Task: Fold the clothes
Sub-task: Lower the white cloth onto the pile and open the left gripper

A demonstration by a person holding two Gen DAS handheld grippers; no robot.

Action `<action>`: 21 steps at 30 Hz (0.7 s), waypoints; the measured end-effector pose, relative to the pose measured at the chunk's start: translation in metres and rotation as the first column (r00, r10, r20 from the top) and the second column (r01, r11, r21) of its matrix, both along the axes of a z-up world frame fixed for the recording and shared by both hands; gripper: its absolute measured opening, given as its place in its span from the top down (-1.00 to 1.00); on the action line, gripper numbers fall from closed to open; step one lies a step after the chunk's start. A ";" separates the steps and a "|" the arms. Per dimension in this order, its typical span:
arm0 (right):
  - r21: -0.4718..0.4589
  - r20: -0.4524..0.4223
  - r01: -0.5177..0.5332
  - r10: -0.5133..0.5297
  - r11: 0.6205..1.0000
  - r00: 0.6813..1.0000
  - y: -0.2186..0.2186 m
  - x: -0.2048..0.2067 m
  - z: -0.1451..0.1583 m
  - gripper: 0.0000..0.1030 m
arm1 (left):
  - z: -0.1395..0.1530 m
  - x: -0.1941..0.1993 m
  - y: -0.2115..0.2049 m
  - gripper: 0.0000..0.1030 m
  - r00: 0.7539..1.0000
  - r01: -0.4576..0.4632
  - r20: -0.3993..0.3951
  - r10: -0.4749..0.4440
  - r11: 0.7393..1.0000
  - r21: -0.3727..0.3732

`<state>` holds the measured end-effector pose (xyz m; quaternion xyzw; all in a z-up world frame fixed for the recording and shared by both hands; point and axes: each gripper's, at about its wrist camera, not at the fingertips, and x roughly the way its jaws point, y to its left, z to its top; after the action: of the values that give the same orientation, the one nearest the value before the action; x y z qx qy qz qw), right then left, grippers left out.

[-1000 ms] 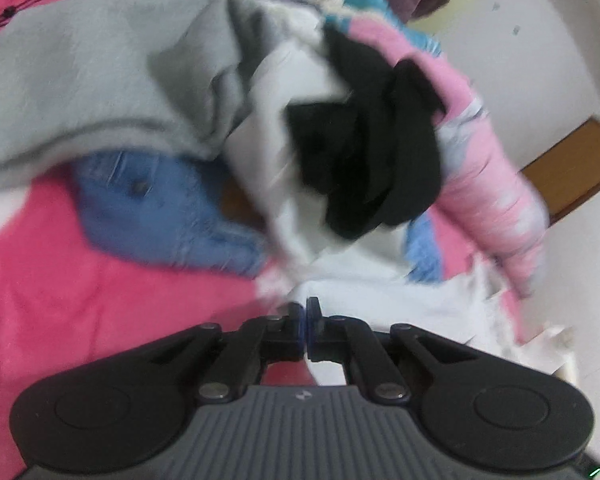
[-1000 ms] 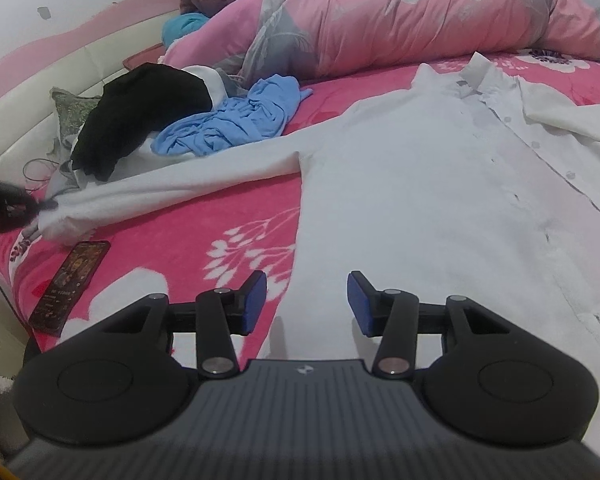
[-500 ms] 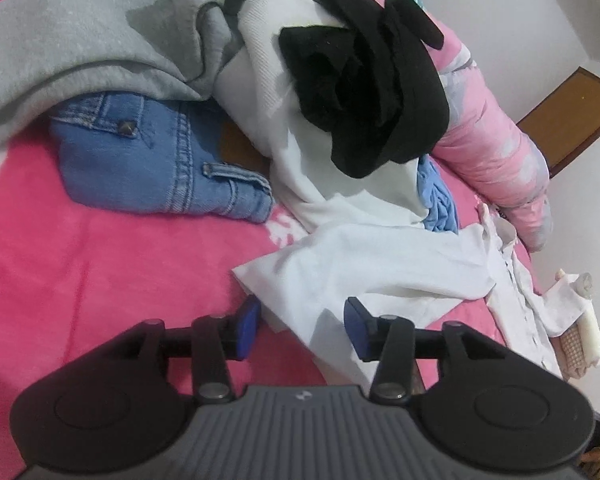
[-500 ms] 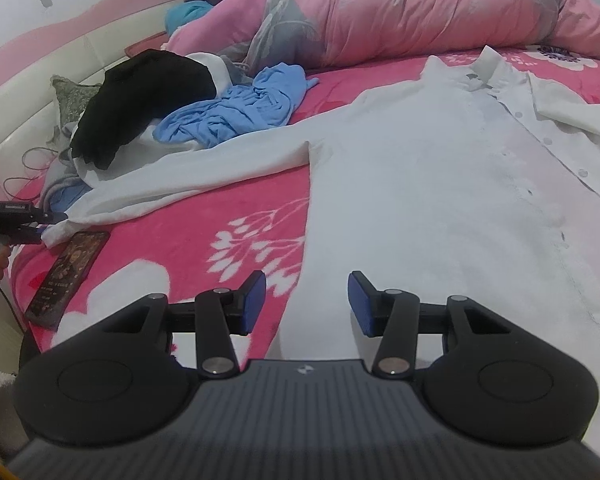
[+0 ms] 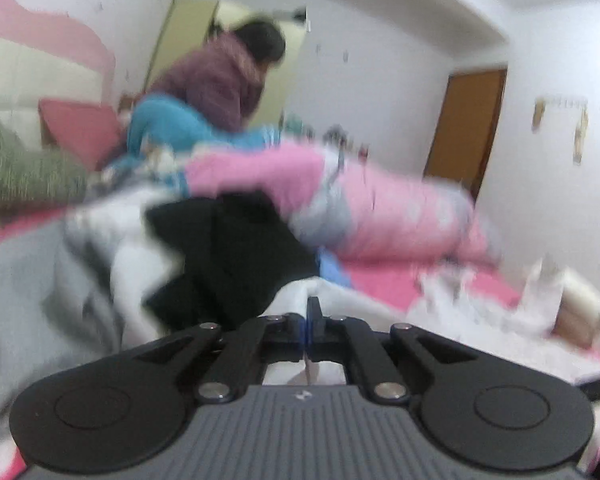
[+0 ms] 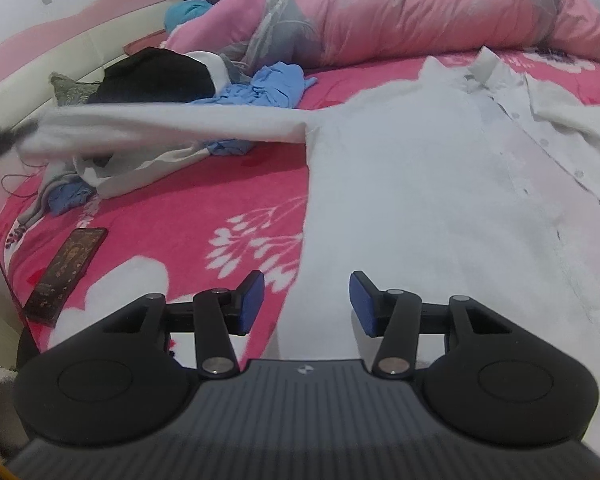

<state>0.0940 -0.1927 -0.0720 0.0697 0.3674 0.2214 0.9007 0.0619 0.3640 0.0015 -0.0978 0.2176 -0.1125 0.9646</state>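
I judge the main risk to be the sleeve point(image 6: 172, 128) slipping free: my left hand-held gripper point(image 5: 309, 330) has just closed on white cloth at the cuff end, only a thin edge sits between the pads, and a sharp pull could drag it out. A second risk is the raised sleeve snagging the blue garment point(image 6: 272, 86) and black garment point(image 6: 156, 76) lying under it at far left. My right hand-held gripper point(image 6: 306, 302) stands open with nothing in it, hovering over the shirt's near hem. The white shirt point(image 6: 412, 184) lies spread, buttoned front up, on the pink bed point(image 6: 188, 208), collar at the far side, its left sleeve stretched off the cover. A phone point(image 6: 66, 270) rests near left.
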 end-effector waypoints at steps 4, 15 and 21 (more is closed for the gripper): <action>0.001 -0.003 -0.003 0.003 1.000 1.000 -0.001 0.000 -0.001 0.09 | -0.064 -0.005 0.012 0.89 0.975 -0.071 -0.213 0.069 0.997 -0.003; 0.012 -0.002 0.010 -0.010 1.000 1.000 -0.003 0.002 -0.001 0.09 | -0.056 -0.025 0.042 0.30 0.966 -0.217 -0.168 0.197 0.970 -0.106; 0.017 0.008 0.020 -0.020 1.000 1.000 -0.004 -0.001 0.001 0.09 | -0.046 0.016 0.004 0.18 0.976 -0.143 -0.175 0.130 0.988 -0.066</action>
<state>0.0930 -0.1966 -0.0706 0.0801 0.3610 0.2158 0.9037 0.0775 0.3681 -0.0446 -0.1591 0.2873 -0.0457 0.9434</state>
